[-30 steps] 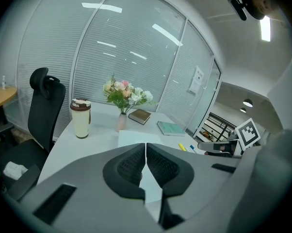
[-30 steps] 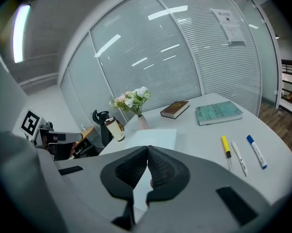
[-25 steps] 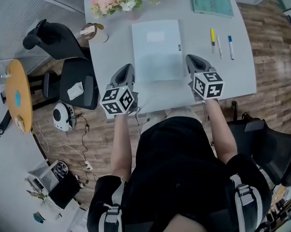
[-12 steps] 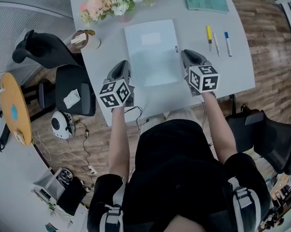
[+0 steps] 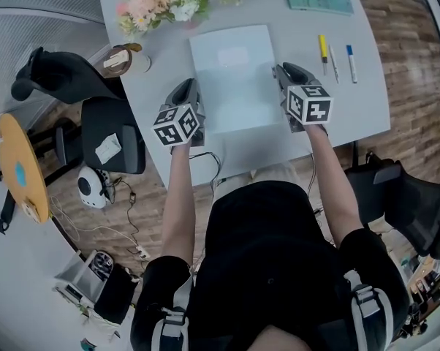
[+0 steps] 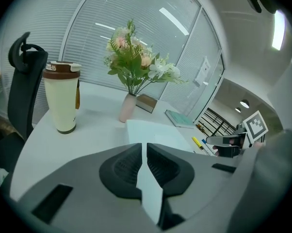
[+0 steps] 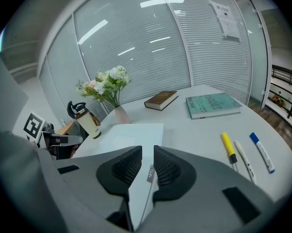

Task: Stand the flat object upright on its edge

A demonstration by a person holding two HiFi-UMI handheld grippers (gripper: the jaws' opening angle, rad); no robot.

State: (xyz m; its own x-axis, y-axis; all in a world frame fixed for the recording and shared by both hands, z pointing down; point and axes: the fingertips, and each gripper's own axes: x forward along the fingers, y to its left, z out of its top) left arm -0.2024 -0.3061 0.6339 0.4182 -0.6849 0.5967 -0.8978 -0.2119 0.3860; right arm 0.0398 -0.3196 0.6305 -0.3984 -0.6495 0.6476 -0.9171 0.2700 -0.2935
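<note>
Both tools have come down and forward to the folder's long sides since a second ago. Left tool (image 5: 186,86), its ribbed black pads (image 6: 121,171) pressed together, sits at the left edge of the folder (image 5: 231,79), a thin, pale rectangle lying flat on the smooth grey tabletop (image 5: 351,108). Right tool (image 5: 281,72) has just been spreading its jaws. The folder's right edge and a small silvery tag (image 7: 150,173) show in the gap, unpinched.

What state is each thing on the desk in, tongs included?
White folder: lying flat.
Tumbler: upright, lid on.
Flower vase: upright.
Teal book: closed, flat.
Yellow highlighter: lying flat.
Left tongs: shut, empty.
Right tongs: apart, just been opening, nothing held between them.
</note>
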